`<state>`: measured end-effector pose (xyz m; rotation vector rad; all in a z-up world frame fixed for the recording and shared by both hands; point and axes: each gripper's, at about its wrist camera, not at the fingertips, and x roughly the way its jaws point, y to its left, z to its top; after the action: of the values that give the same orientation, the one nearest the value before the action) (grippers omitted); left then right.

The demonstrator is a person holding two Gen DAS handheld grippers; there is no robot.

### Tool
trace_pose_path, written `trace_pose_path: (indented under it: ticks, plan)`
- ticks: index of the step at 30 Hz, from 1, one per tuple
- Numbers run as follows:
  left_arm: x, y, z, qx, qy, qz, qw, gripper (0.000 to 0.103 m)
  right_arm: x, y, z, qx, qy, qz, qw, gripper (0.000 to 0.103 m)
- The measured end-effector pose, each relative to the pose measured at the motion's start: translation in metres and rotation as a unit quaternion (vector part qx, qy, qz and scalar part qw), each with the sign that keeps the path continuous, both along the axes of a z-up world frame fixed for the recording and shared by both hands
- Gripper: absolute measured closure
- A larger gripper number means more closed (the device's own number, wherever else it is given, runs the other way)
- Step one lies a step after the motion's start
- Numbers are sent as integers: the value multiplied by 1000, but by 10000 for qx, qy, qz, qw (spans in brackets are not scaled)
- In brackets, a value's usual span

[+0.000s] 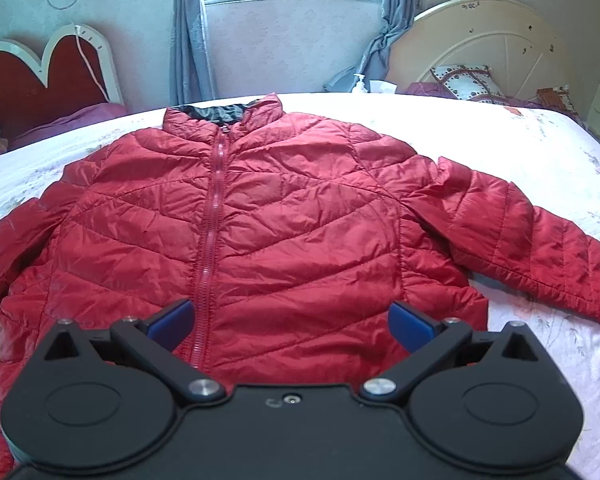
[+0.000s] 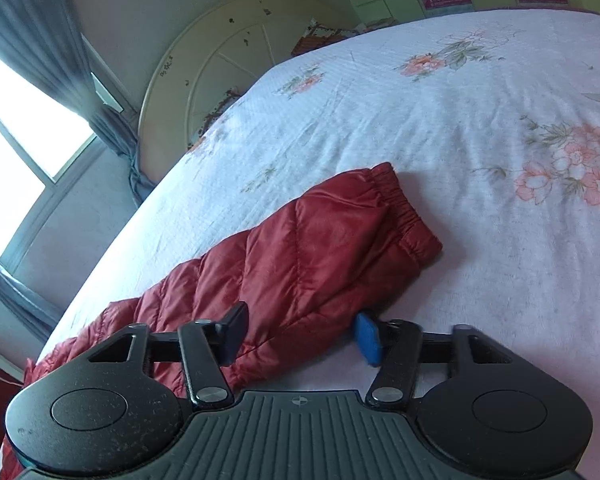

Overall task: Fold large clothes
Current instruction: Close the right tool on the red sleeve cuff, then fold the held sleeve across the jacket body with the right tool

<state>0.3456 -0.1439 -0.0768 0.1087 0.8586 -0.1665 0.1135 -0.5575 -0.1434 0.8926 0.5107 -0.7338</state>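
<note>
A red quilted puffer jacket (image 1: 284, 216) lies flat, front up and zipped, on the bed, collar toward the window, both sleeves spread out to the sides. My left gripper (image 1: 292, 322) is open above the jacket's bottom hem, its blue pads either side of the lower front panel, holding nothing. In the right wrist view the jacket's right sleeve (image 2: 312, 248) lies on the sheet with its elastic cuff (image 2: 404, 208) pointing away. My right gripper (image 2: 300, 334) is open, its fingers straddling the near edge of that sleeve, not closed on it.
The bed has a white floral sheet (image 2: 440, 120). A cream round headboard (image 1: 496, 40) with pillows stands at the far right, a red heart-shaped headboard (image 1: 40, 76) at the far left. A pump bottle (image 1: 360, 83) stands under the window with grey curtains (image 1: 188, 40).
</note>
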Motion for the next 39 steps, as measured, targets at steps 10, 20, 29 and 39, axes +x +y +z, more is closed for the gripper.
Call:
trace_pose_path:
  ticks: [10, 20, 29, 39]
  plan:
    - [12, 41, -5, 67, 101, 232, 9997, 0, 9, -14, -2, -25, 140, -120, 9998, 94]
    - [42, 97, -12, -113, 196, 65, 9997, 8, 89, 53, 56, -1388, 228, 1043, 9845, 98]
    - [61, 157, -4, -553, 188, 111, 9982, 7, 196, 182, 74, -1716, 160, 2765, 9454, 98]
    - [74, 225, -2, -881, 187, 366, 9953, 17, 267, 324, 43, -1685, 266, 4277, 8877, 98]
